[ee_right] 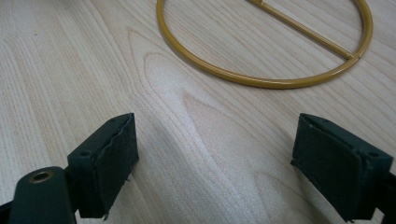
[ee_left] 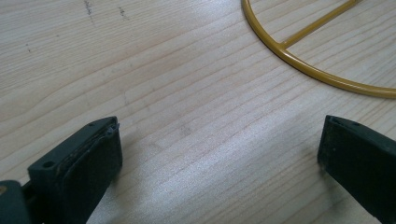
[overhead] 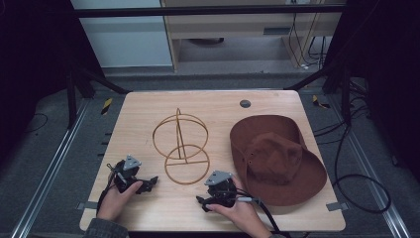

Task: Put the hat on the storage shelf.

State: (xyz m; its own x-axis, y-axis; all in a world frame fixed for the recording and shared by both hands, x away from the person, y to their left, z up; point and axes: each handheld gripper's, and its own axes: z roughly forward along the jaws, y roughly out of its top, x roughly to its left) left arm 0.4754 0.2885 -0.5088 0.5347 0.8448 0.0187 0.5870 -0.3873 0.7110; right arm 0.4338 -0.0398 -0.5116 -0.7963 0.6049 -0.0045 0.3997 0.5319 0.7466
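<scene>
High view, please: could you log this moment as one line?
left gripper: open, empty | right gripper: open, empty | wire hat stand, brown hat: untouched

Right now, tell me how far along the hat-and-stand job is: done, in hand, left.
Done: nothing visible. The brown wide-brimmed felt hat lies flat on the light wooden table, apart from the gold wire hat stand.

In hand: nothing. The left gripper and right gripper rest near the table's front edge, fingers open and empty, pointed toward the stand's base ring.

Left: presumably everything, likely getting the hat onto the stand.
</scene>
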